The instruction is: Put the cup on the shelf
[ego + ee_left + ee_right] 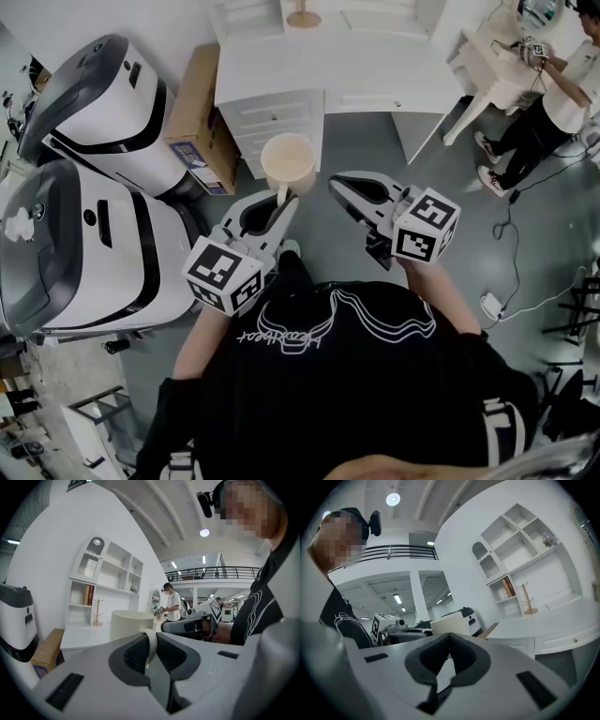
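Left claw clenched on cup handle | right claw clenched, empty | cup base hidden

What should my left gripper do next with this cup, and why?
Probably carry the cup forward and up toward the shelf: the left gripper is clamped on its handle, and the cup hangs over the floor, short of the white desk.

A white-and-grey machine stands at the far left, with a second machine nearer. A cardboard box sits between the far one and the white counter. A wooden peg stand is at the counter's far edge, and a person stands far right.
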`<action>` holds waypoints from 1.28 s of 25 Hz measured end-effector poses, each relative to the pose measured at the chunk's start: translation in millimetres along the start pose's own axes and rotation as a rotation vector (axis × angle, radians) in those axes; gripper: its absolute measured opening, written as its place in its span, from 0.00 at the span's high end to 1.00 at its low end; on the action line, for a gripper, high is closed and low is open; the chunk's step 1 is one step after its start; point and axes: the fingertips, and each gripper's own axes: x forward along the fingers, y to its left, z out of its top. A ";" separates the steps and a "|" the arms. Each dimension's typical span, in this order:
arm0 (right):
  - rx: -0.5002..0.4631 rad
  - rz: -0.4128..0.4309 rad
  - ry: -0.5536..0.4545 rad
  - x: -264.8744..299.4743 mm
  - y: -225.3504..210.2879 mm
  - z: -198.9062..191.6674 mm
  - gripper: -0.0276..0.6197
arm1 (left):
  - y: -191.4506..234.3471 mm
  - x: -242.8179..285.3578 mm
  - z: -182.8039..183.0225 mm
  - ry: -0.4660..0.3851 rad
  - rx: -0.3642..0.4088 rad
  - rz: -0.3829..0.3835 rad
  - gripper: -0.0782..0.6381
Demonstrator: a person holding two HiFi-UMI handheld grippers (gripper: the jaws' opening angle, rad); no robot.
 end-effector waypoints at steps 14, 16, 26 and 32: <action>0.045 -0.031 0.014 106.1 -105.8 32.5 0.95 | 140.5 64.8 13.4 0.024 -0.047 -0.033 0.83; 0.053 -0.045 0.012 125.1 -126.9 41.2 0.95 | 166.8 78.6 18.9 0.031 -0.050 -0.049 0.83; 0.058 -0.086 0.018 225.8 -212.6 80.0 0.95 | 295.6 132.1 42.2 0.040 -0.043 -0.094 0.83; 0.053 -0.104 0.011 258.8 -243.4 92.9 0.95 | 343.3 150.4 49.4 0.032 -0.038 -0.099 0.83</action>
